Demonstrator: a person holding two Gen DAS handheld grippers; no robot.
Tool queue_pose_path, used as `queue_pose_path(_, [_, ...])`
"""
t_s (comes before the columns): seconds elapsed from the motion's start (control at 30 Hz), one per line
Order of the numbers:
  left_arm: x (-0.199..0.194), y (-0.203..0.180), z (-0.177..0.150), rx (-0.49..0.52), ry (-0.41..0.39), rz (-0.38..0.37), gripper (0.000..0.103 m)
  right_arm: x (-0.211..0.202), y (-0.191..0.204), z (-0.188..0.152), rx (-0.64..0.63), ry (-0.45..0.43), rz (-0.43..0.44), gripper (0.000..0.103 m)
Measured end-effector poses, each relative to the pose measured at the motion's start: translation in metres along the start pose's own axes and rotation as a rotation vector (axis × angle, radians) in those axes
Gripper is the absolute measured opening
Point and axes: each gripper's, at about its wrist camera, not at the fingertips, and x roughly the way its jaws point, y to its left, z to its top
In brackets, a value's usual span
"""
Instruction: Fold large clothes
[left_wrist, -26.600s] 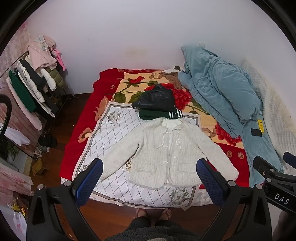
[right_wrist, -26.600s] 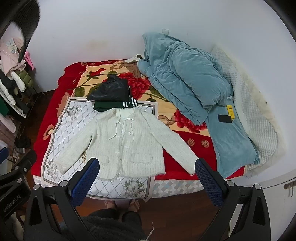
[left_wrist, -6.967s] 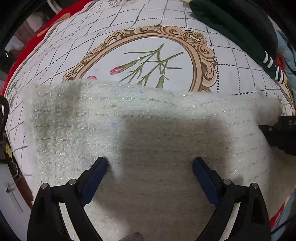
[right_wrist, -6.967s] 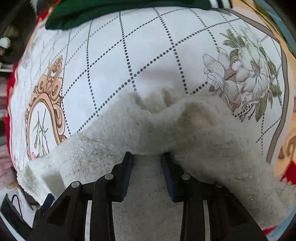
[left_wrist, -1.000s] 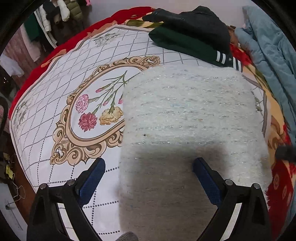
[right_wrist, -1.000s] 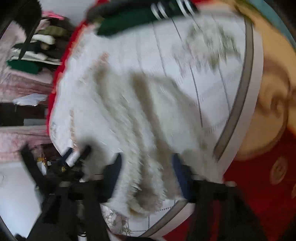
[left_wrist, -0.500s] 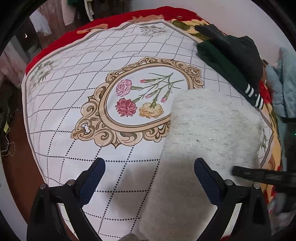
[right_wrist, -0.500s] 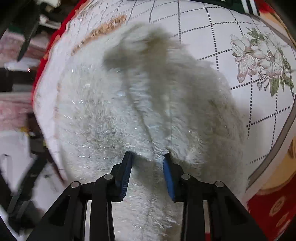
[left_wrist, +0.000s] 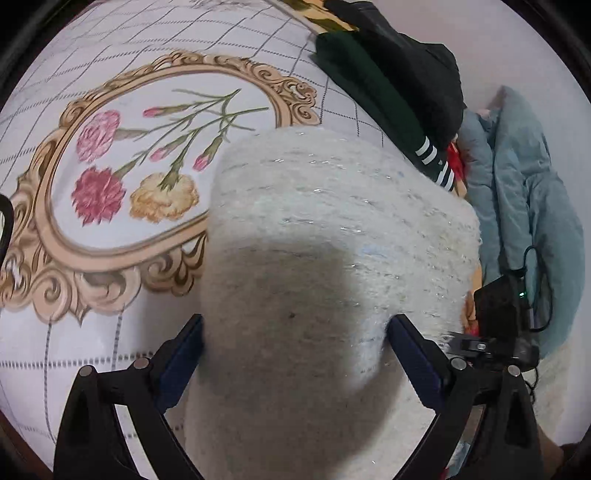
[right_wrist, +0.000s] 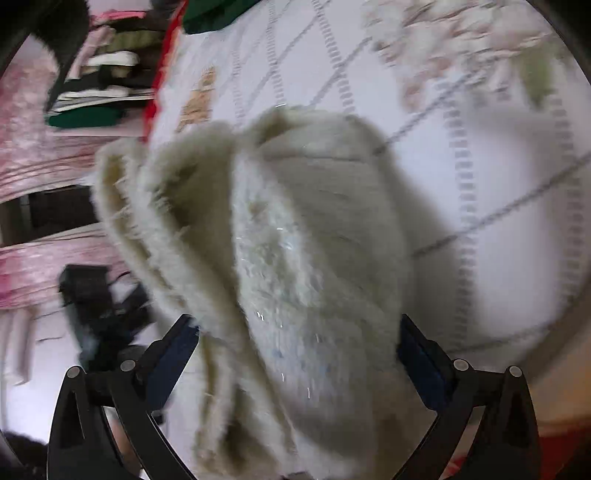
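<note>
Half a second earlier the right tool's jaws had been pinched on the cream cardigan; by this moment they were opening, standing wide with the cloth lying loose between them and pressing on neither pad. Going left to right: the patterned bed cover (left_wrist: 110, 48), with its gilt oval frame of carnations, showed more fully than it had a second before, because the cardigan (left_wrist: 332, 229) had been gathered into a narrow, thick bundle toward the right of the left wrist view. The left tool (left_wrist: 293, 345) stood apart, its blue pads on either side of the bundle's near end, and I could not tell whether they touched it. Further right lay the dark green garment (left_wrist: 373, 92) with the black one on top, then the blue quilt (left_wrist: 524, 177), and the right tool's body at the far edge.

In the right wrist view, which was blurred, the right tool (right_wrist: 297, 338) framed the cardigan (right_wrist: 295, 240), its layered edges fanned toward the left.

My judgement was that the fold was essentially done and the bundle had just been let go onto the bed; what remained was probably neatening the loose edges.
</note>
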Motion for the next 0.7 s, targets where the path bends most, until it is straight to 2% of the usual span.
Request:
queue_pose_path(0.1, [-0.002, -0.002, 0.004, 0.033, -0.021, -0.013, 0.099, 0.005, 0.005, 0.001, -0.015, -0.003, 0.057, 0.103])
queue_pose_path(0.17, [-0.003, -0.007, 0.006, 0.073, -0.039, -0.004, 0.099, 0.002, 0.005, -0.006, -0.015, -0.006, 0.039, 0.103])
queue_pose_path(0.27, [-0.002, -0.016, 0.013, 0.126, -0.051, 0.01, 0.099, 0.022, 0.007, -0.005, -0.009, -0.012, 0.008, 0.103])
queue_pose_path(0.33, [-0.003, -0.021, 0.021, 0.171, -0.052, 0.021, 0.099, 0.027, 0.022, -0.01, -0.014, -0.016, -0.03, 0.096])
queue_pose_path(0.37, [-0.004, -0.023, 0.026, 0.191, -0.05, 0.024, 0.099, 0.028, 0.027, -0.011, -0.008, -0.023, -0.039, 0.089])
queue_pose_path(0.5, [-0.011, -0.028, 0.05, 0.277, -0.037, 0.015, 0.099, 0.025, 0.039, -0.017, 0.074, -0.088, -0.004, 0.069])
queue_pose_path(0.7, [-0.024, -0.043, 0.092, 0.408, 0.009, -0.016, 0.099, 0.013, 0.063, -0.015, 0.184, -0.231, 0.036, 0.064])
